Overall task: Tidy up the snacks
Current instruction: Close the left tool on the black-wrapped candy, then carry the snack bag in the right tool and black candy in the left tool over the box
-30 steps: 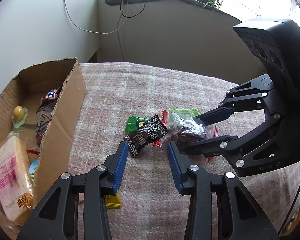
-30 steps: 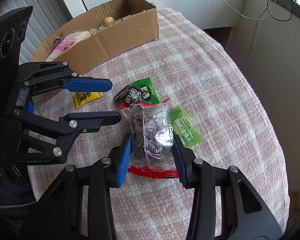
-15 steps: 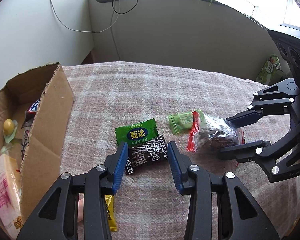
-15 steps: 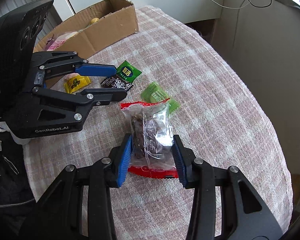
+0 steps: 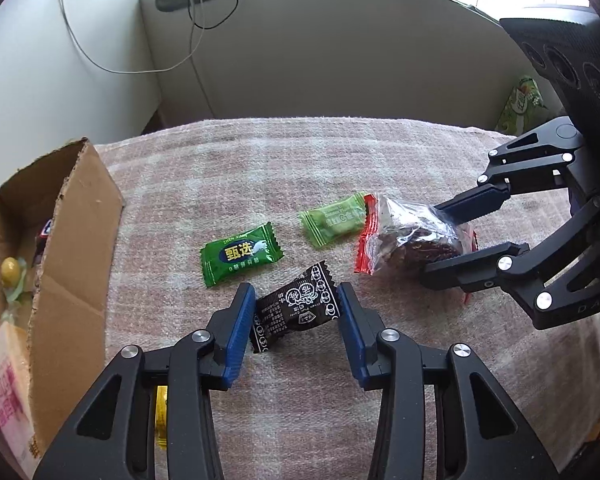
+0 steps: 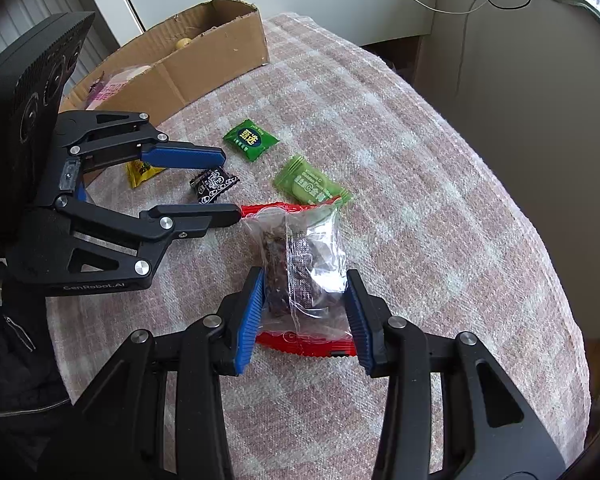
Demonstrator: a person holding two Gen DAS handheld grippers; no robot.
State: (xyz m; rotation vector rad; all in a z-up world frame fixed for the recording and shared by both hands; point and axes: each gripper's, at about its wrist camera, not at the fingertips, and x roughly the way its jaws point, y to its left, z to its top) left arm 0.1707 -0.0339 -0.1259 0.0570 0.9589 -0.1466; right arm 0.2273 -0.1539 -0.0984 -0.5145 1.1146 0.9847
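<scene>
My left gripper (image 5: 296, 300) is open around a black candy packet (image 5: 294, 312) lying on the checked cloth; its pads stand on either side of the packet. It also shows in the right wrist view (image 6: 214, 182). My right gripper (image 6: 305, 284) is shut on a clear, red-edged bag of dark snack (image 6: 300, 272), seen in the left wrist view as well (image 5: 412, 236). A dark green candy (image 5: 240, 254) and a light green candy (image 5: 334, 220) lie on the cloth beyond. A cardboard box (image 5: 80, 216) stands at the left.
The box holds a pink bread pack (image 5: 4, 380), a yellow-green sweet (image 5: 10, 268) and other packets. A yellow candy (image 6: 142, 170) lies beside the box, under my left gripper. The table edge (image 6: 500, 160) drops off toward the wall. Cables (image 5: 196, 20) hang on the wall.
My left gripper has come forward, bringing the black packet between its pads. My right gripper, still holding the snack bag, has drawn away to the right of the candies.
</scene>
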